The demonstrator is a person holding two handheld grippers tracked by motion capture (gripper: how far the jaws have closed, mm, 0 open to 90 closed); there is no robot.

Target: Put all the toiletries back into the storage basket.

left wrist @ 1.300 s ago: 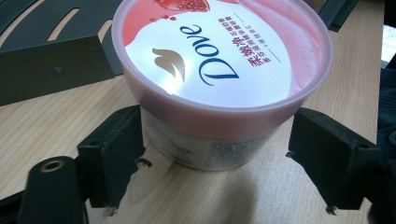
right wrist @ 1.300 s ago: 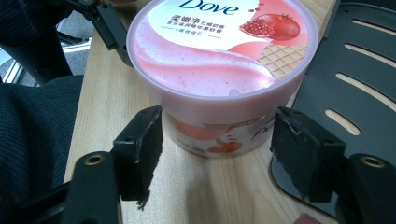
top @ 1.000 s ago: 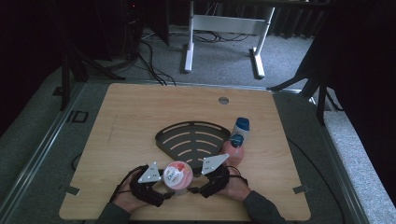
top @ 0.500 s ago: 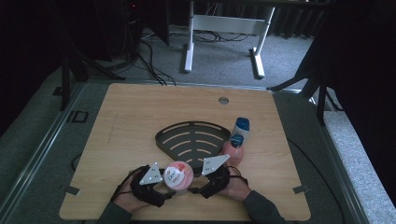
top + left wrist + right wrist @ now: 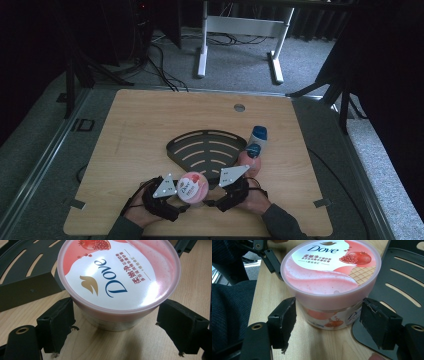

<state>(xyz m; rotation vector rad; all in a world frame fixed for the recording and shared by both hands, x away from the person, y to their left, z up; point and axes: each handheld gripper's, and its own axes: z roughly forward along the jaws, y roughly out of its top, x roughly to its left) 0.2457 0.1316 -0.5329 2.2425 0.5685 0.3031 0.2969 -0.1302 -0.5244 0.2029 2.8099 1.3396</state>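
The Dove tub (image 5: 192, 187) stands upright on the table's near edge, at about 6 o'clock from the black slotted rack (image 5: 205, 150) and just beside its near corner. It is a squat round tub with a clear lower wall showing pink contents, and a wide pink-and-white lid printed with a pomegranate, a waffle pattern and Chinese text.

My left gripper (image 5: 120, 326) comes at it from 8 o'clock and my right gripper (image 5: 329, 320) from 4 o'clock, so the tub sits between both pairs of jaws. In each gripper view the jaws stand spread wide, one black pad on either side of the tub below the lid's overhang, with a visible gap to the wall; neither is clamping yet. I judge I have set them low on purpose, so a squeeze would catch the body under the rim rather than the slippery lid.

Farther out, at 2 o'clock from the tub, a pink bottle with a blue cap (image 5: 251, 156) lies by the rack's right side, and a white bottle (image 5: 258, 135) lies just beyond it. The wooden table (image 5: 150, 120) has a small round hole (image 5: 239, 107) near its far edge.
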